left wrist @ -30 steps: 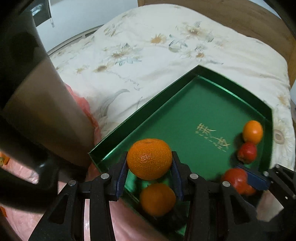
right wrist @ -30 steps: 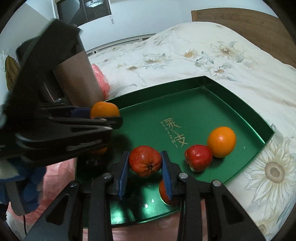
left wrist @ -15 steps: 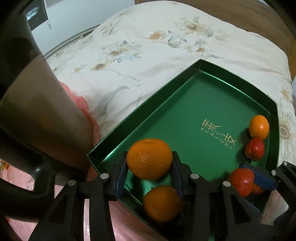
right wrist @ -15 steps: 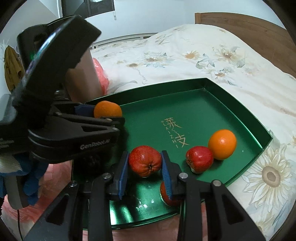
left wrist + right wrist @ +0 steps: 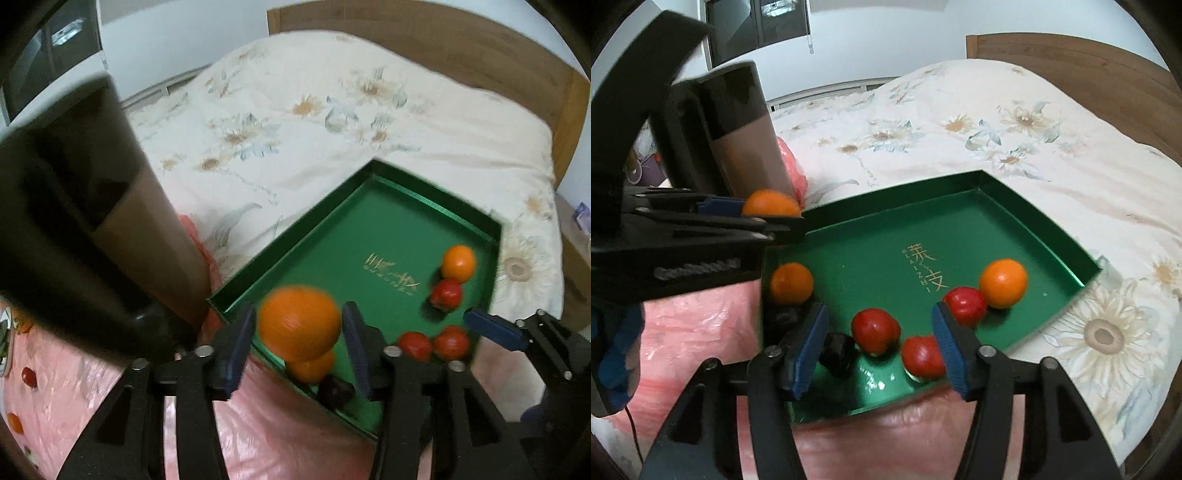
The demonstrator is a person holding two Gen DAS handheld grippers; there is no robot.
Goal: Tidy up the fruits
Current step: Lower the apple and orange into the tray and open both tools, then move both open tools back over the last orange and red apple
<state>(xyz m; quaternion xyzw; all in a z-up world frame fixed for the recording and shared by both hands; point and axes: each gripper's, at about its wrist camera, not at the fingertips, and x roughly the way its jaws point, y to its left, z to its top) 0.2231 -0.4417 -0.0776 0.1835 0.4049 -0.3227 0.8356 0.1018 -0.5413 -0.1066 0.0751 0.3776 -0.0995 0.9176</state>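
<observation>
1. While the left gripper hangs over the near left corner of the green tray, its blue pads stand wider than the large orange between them. A thin gap shows on each side, so they grip nothing (the orange is smeared by blur).
2. Below that fruit a second orange lies inside the tray's near left corner, with a dark fruit just beside it against the near edge.
3. The right gripper is spread wide over the tray's near edge and holds nothing.
4. A red fruit sits on the tray floor between its pads, clear of both. Another red fruit lies right at the inner face of the right-hand pad; whether they touch I cannot tell.
5. Toward the tray's right corner a third red fruit rests touching a small orange.
6. The tray lies on a floral quilt, its near edge over a pink plastic sheet. A brown box stands beyond the tray's left corner.
</observation>
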